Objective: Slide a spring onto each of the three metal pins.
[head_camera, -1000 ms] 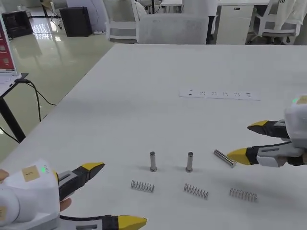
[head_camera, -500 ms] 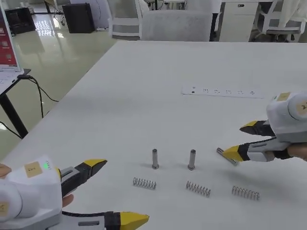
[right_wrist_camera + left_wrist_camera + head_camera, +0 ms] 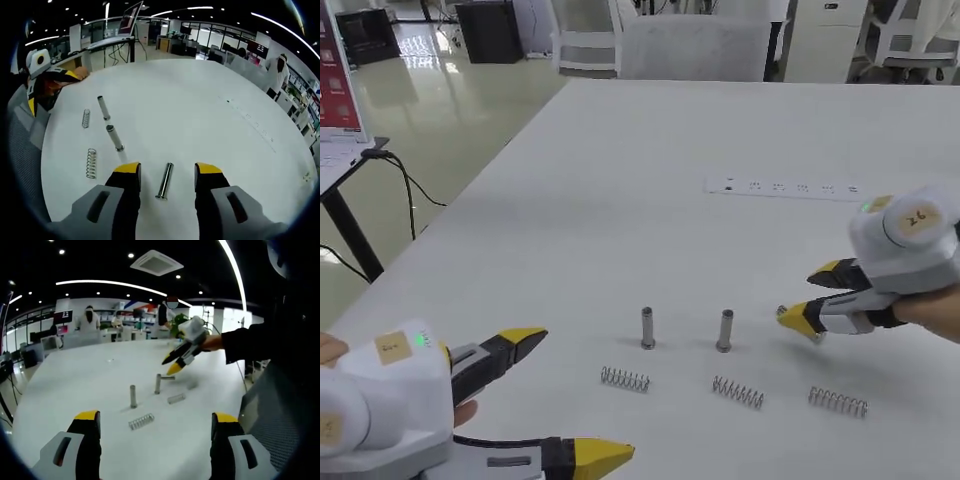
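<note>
Pin [image 3: 164,180] flat between spread right tool [image 3: 167,169] tips — half hidden in head view, left tool [image 3: 565,397] released, cropped.

No text, number or brand legible.
Yellow sticker [image 3: 390,348] on left tool [image 3: 578,395] housing: marks too small to read.
Round sticker [image 3: 917,220] on right tool [image 3: 804,296] housing: dark scribble, not decipherable.
Red panel [image 3: 330,70] at far left edge of head view: pale lettering, blurred, unreadable.
</note>
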`<action>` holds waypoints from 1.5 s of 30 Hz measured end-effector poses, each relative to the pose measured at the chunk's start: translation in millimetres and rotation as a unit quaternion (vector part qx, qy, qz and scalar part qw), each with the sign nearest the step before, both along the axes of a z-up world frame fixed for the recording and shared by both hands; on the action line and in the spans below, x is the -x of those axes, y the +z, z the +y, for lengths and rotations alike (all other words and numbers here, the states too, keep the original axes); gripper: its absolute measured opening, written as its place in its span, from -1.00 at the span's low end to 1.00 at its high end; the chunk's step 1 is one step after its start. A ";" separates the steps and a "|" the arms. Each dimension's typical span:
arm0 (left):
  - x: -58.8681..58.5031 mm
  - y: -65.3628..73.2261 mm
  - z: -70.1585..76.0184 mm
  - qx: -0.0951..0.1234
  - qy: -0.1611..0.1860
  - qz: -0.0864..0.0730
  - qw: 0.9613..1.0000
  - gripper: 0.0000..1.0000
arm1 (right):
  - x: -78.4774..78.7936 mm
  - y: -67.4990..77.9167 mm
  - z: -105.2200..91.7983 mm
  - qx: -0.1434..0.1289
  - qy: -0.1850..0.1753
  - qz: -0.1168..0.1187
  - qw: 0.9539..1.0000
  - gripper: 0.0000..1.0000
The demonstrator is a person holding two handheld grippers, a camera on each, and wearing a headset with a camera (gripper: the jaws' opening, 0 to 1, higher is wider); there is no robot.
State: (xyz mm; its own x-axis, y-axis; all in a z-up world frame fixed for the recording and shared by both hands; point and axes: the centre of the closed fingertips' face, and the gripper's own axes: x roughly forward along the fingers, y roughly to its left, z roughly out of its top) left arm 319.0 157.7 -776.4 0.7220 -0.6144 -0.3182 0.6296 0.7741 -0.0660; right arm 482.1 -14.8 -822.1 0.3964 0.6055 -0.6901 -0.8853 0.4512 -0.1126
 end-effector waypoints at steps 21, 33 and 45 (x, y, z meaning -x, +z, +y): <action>1.1 0.5 -1.5 0.001 -0.002 0.000 1.000 0.75 | -5.1 -15.4 1.4 0.032 -0.016 0.032 0.999 -0.55; 1.8 0.9 -2.2 0.002 -0.003 -0.001 1.000 0.74 | -6.6 -23.4 3.7 0.051 -0.015 0.041 0.998 -0.70; 2.5 1.9 -2.9 0.002 -0.003 -0.001 1.000 0.74 | -7.2 -28.6 3.1 0.069 -0.019 0.050 0.996 -0.76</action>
State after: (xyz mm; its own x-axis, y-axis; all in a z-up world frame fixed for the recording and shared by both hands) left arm 316.5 154.8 -774.5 0.7188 -0.6204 -0.3137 0.6349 0.7696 -0.0672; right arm 489.3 -11.7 -850.7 0.3424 0.4882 -0.8027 -0.8776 0.4713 -0.0877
